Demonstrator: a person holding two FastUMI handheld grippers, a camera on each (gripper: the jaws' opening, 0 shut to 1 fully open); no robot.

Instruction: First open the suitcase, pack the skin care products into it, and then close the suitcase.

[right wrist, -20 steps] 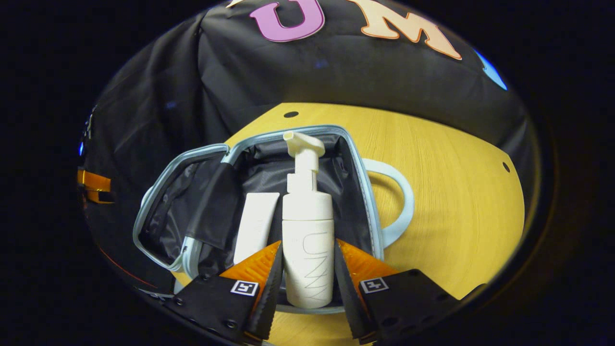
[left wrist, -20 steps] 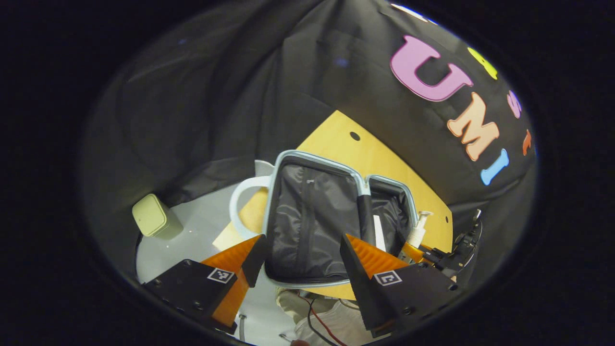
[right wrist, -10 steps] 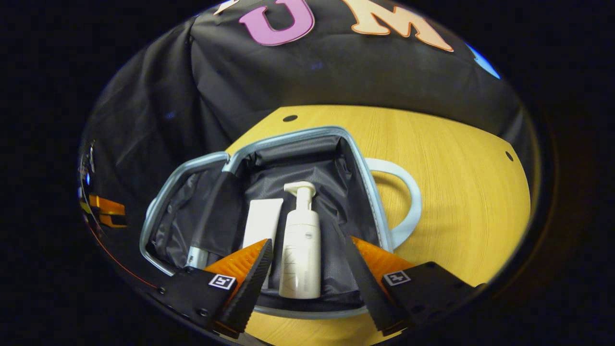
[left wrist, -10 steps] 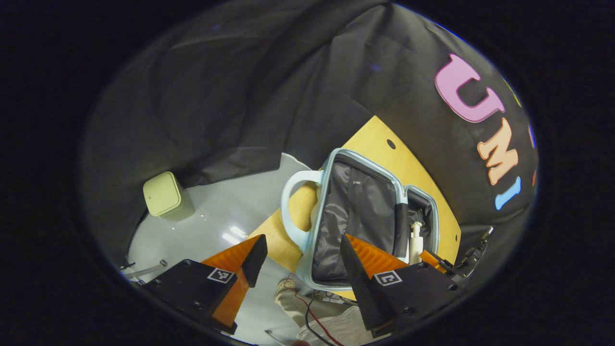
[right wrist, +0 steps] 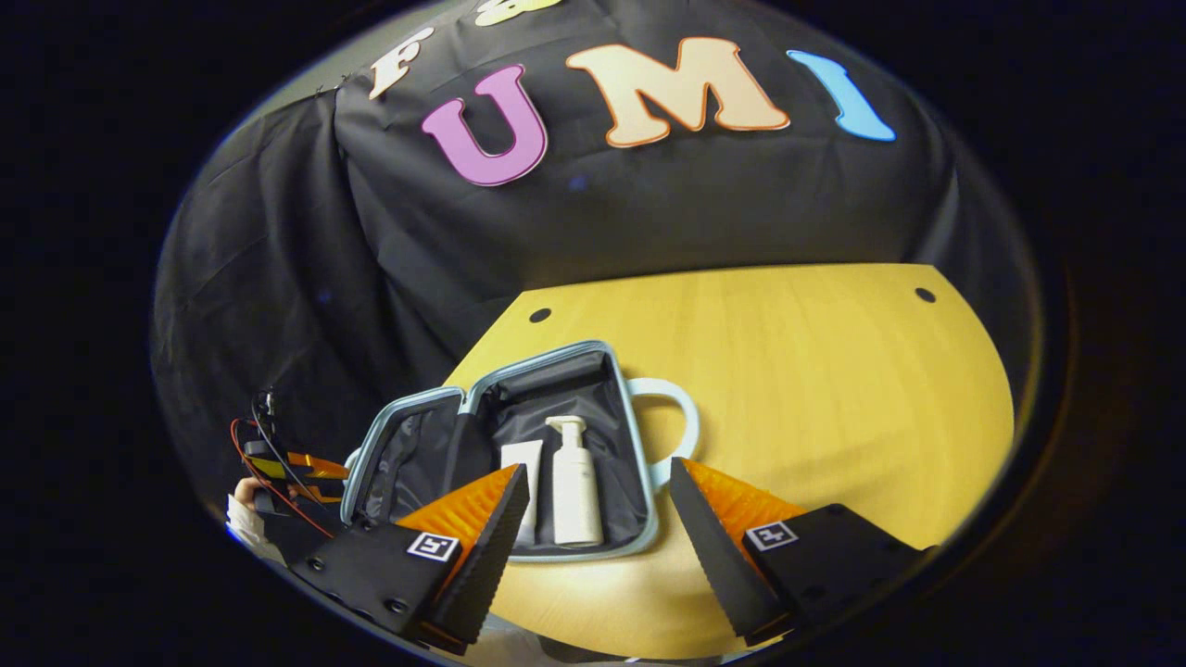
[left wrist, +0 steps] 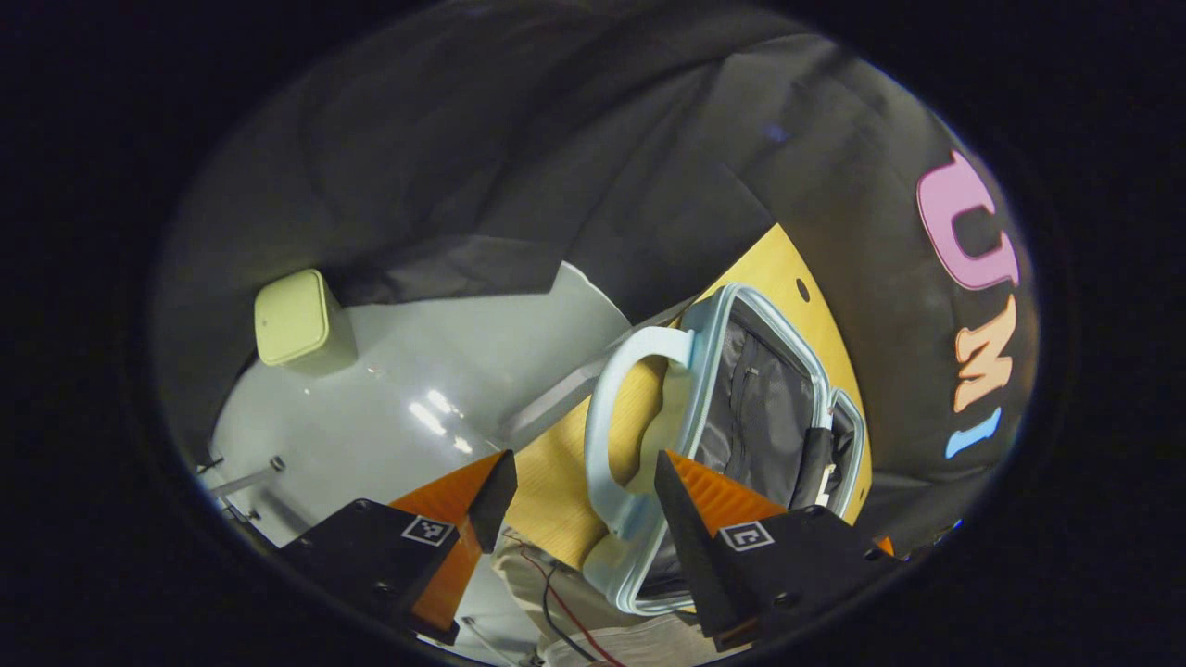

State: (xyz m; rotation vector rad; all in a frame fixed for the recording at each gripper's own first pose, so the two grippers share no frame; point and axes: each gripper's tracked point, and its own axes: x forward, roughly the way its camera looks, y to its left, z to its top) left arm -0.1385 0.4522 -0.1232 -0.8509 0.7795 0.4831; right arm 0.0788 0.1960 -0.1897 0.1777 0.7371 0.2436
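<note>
1. Writing: the white pump bottle [right wrist: 576,489] carries no print I can read at this size; the square black-and-white marker tags on both claws are patterns, not text.
2. Right claw [right wrist: 599,537] sits above the near edge of the yellow wooden tabletop [right wrist: 815,371], its camera looking toward the far edge. Fingers spread wide, nothing between them, touching nothing.
3. Left claw [left wrist: 574,505] hangs off the tabletop's left edge, over the grey floor [left wrist: 408,389]. Fingers wide apart, empty.
4. Light-blue hard-shell suitcase [right wrist: 639,482] lies open near the tabletop's near-left corner, dark lining showing.
5. Inside one half: pump bottle lying flat, white squeeze tube [right wrist: 524,482] just beside it.
6. Pale green lidded bin [left wrist: 301,320] stands on the floor.
</note>
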